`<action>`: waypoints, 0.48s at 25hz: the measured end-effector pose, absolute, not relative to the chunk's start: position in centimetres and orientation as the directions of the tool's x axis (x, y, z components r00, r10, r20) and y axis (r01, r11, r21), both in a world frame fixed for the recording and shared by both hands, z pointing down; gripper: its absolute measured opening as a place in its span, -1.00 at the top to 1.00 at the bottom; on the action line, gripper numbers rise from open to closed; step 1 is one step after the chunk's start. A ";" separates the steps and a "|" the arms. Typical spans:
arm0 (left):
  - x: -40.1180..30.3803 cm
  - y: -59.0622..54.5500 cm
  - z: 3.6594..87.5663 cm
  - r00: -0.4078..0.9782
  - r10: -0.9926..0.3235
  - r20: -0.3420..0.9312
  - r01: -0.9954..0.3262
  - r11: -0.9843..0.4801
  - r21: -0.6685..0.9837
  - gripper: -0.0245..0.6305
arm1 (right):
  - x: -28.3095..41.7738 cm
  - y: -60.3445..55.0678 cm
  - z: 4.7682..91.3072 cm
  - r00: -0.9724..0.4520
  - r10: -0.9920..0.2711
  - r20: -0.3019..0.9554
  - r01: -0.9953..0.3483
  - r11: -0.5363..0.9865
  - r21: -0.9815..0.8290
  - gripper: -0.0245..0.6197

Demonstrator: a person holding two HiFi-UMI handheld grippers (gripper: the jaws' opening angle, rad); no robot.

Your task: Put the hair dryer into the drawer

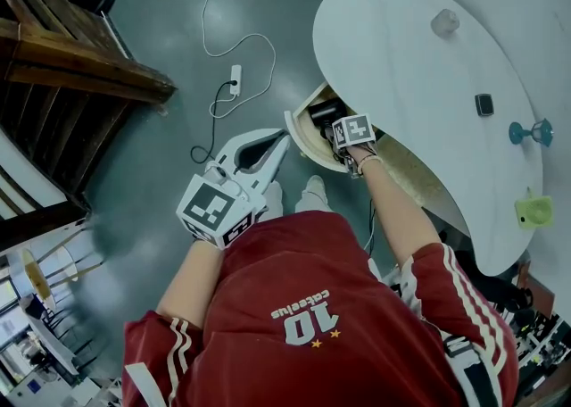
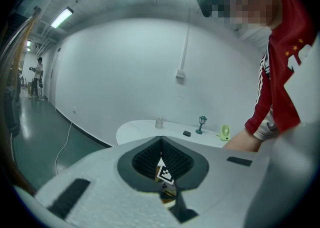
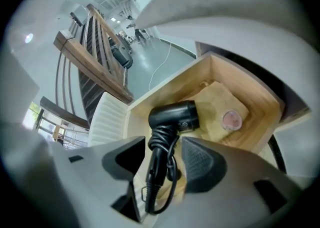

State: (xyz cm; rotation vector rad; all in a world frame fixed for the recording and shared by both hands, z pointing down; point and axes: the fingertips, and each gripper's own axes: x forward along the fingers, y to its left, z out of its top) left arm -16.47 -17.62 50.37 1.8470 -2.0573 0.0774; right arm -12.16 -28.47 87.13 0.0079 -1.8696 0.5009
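1. The left gripper [image 1: 282,139] is held out over the floor [image 1: 178,84], well apart from the drawer. Its fingers are pressed together at the tips and there is nothing between them. It is the far one, so I think it has no job right now.

2. The drawer [image 3: 255,94] is pulled out from under the white counter [image 1: 401,66]. The black hair dryer [image 3: 175,117] is down inside it, and its fat round part rests by a brown pad [image 3: 220,107] on the drawer's bottom.

3. The right gripper [image 3: 164,147] is right at the drawer, so it is the near one. Its fingers are spread apart. The hair dryer's handle [image 3: 157,164], with the cord [image 3: 172,147] wound round it, stands between them. I can see a little gap on each side, so the hold looks let go.

4. The handle runs straight away from the fingers, toward the back of the drawer. The round part lies crosswise at its far end.

5. So I think the right gripper should pull straight back along the handle and not catch the loose cord.
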 end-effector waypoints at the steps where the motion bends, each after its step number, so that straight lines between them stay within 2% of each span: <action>1: -16.4 -17.6 50.4 -0.067 -0.949 0.308 -0.969 0.135 0.206 0.92 | -12.0 -28.6 87.0 -0.360 0.233 0.903 -0.243 0.912 -0.331 0.21; 12: -16.8 -17.3 49.7 -0.064 -0.954 0.294 -0.973 0.124 0.192 0.92 | -10.3 -28.0 84.2 -0.419 0.227 0.879 -0.217 0.915 -0.340 0.21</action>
